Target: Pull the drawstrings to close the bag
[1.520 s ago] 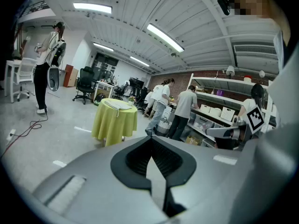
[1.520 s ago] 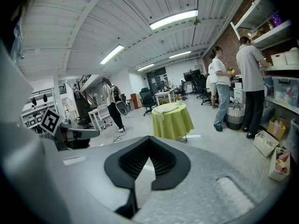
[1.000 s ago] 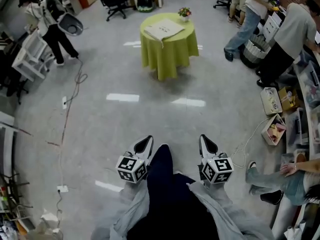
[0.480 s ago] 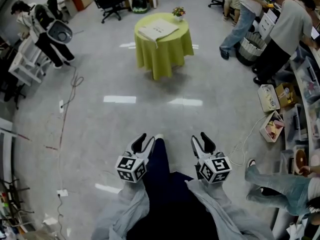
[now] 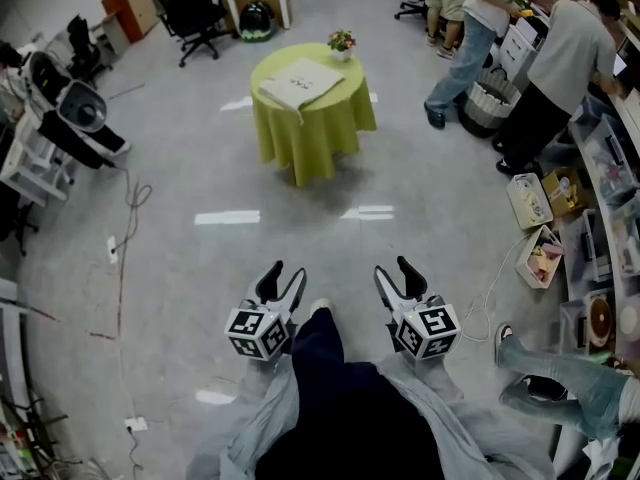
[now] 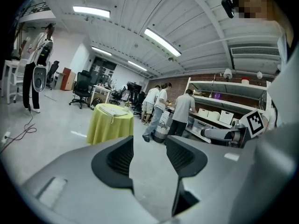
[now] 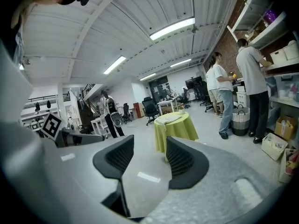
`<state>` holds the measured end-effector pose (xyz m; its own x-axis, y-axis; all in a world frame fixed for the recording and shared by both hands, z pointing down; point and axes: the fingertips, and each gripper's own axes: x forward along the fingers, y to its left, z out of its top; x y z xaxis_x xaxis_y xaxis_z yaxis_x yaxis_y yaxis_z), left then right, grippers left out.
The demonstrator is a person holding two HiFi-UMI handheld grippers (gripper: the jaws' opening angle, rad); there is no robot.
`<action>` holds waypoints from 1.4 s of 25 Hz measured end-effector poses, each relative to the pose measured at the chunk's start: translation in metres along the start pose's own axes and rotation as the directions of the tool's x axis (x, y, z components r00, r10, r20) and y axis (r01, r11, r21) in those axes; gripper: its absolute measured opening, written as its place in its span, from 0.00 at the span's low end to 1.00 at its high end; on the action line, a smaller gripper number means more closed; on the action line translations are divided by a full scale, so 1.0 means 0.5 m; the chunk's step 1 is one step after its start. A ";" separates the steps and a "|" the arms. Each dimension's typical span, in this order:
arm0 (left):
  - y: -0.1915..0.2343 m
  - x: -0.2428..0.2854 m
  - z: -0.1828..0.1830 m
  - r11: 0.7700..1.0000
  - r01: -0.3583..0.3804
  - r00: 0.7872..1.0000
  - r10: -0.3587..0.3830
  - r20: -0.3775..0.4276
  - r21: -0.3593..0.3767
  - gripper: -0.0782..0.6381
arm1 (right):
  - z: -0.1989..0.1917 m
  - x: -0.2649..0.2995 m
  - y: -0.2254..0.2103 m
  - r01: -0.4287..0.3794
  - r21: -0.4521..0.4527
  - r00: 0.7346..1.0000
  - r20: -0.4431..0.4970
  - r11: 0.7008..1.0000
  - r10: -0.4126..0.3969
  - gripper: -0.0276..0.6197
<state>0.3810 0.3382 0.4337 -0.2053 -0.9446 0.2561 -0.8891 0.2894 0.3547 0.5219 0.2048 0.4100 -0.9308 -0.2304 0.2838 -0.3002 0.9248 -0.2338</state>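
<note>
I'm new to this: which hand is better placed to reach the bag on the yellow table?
Left, marginally. The left gripper lines up closer with the bag on the table; the right gripper sits further aside. Both grippers' jaws have just been opening, empty, far off.

Head view steeply down, gripper views level along their jaws, all sharing the far table (image 5: pixel 322 133)
</note>
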 end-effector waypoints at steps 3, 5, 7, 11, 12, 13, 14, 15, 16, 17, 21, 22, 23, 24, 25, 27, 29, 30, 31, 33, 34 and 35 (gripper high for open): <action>0.041 0.044 0.046 1.000 0.016 1.000 -0.016 0.009 0.009 0.42 | 0.030 0.058 -0.009 0.008 -0.010 1.000 0.005 1.000 -0.008 0.37; 0.074 0.068 0.072 1.000 0.026 1.000 -0.026 0.012 0.010 0.42 | 0.041 0.098 -0.010 0.017 -0.011 1.000 0.000 1.000 -0.017 0.37; 0.108 0.087 0.091 0.999 0.033 0.999 -0.034 0.005 0.011 0.42 | 0.051 0.137 -0.005 0.022 -0.013 1.000 -0.009 1.000 -0.022 0.37; 0.151 0.130 0.127 0.998 0.060 0.998 -0.061 0.004 0.021 0.43 | 0.073 0.200 -0.019 0.038 -0.010 0.999 -0.009 0.999 -0.038 0.37; 0.161 0.140 0.134 0.998 0.065 0.998 -0.065 0.003 0.025 0.43 | 0.076 0.214 -0.024 0.043 -0.007 0.999 -0.011 0.999 -0.043 0.37; 0.172 0.148 0.140 0.997 0.066 0.998 -0.067 0.001 0.028 0.43 | 0.077 0.228 -0.027 0.046 -0.005 0.999 -0.013 0.999 -0.046 0.37; 0.185 0.153 0.144 0.997 0.066 0.998 -0.066 0.000 0.029 0.43 | 0.077 0.243 -0.028 0.048 -0.004 0.999 -0.016 0.999 -0.048 0.37; 0.197 0.156 0.148 0.997 0.066 0.998 -0.066 0.000 0.028 0.43 | 0.078 0.257 -0.026 0.049 -0.005 0.999 -0.019 0.999 -0.049 0.37; 0.209 0.157 0.151 0.998 0.066 0.998 -0.066 0.000 0.025 0.43 | 0.079 0.271 -0.022 0.048 -0.006 0.999 -0.020 0.999 -0.048 0.37; 0.221 0.158 0.152 0.998 0.065 0.998 -0.065 0.000 0.021 0.43 | 0.081 0.285 -0.018 0.047 -0.007 0.999 -0.021 0.999 -0.047 0.37; 0.264 0.157 0.151 0.999 0.051 0.999 -0.051 -0.006 -0.006 0.43 | 0.077 0.327 0.003 0.035 -0.008 0.999 -0.028 0.999 -0.035 0.37; 0.270 0.155 0.149 0.999 0.049 0.999 -0.049 -0.005 -0.020 0.43 | 0.072 0.333 0.008 0.029 -0.012 0.999 -0.039 1.000 -0.029 0.37; 0.274 0.151 0.146 0.998 0.048 0.999 -0.048 -0.003 -0.034 0.43 | 0.068 0.338 0.012 0.023 -0.018 0.998 -0.052 1.000 -0.024 0.37; 0.278 0.148 0.141 0.998 0.045 0.999 -0.046 -0.003 -0.046 0.43 | 0.064 0.343 0.014 0.017 -0.024 0.998 -0.064 1.000 -0.019 0.37; 0.282 0.146 0.133 0.998 0.040 0.999 -0.041 -0.006 -0.057 0.43 | 0.061 0.348 0.014 0.013 -0.026 0.997 -0.072 1.000 -0.015 0.37; 0.294 0.144 0.114 0.997 0.024 0.999 -0.025 -0.020 -0.076 0.43 | 0.058 0.361 0.013 0.004 -0.019 0.997 -0.082 1.000 -0.006 0.37; 0.302 0.144 0.099 0.995 0.011 0.999 -0.014 -0.033 -0.095 0.43 | 0.053 0.374 0.013 -0.009 -0.010 0.996 -0.091 1.000 0.008 0.37; 0.304 0.145 0.094 0.995 0.008 0.999 -0.012 -0.036 -0.103 0.43 | 0.051 0.381 0.012 -0.015 -0.011 0.995 -0.098 1.000 0.014 0.37; 0.305 0.147 0.091 0.994 0.006 0.999 -0.010 -0.038 -0.108 0.43 | 0.048 0.389 0.011 -0.021 -0.012 0.994 -0.106 1.000 0.019 0.37; 0.314 0.155 0.089 0.994 -0.001 0.999 -0.004 -0.044 -0.113 0.43 | 0.048 0.411 0.008 -0.033 -0.012 0.993 -0.115 0.999 0.032 0.37; 0.322 0.162 0.092 0.994 -0.008 0.999 0.002 -0.047 -0.112 0.43 | 0.050 0.425 0.006 -0.041 -0.009 0.992 -0.117 0.999 0.039 0.37; 0.332 0.170 0.096 0.994 -0.015 0.999 0.010 -0.048 -0.111 0.43 | 0.053 0.440 0.004 -0.049 -0.008 0.992 -0.118 0.999 0.048 0.37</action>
<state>0.1962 0.2984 0.4711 -0.1941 -0.9333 0.3021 -0.8350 0.3188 0.4485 0.3110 0.1479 0.4473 -0.9128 -0.1488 0.3804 -0.2528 0.9373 -0.2400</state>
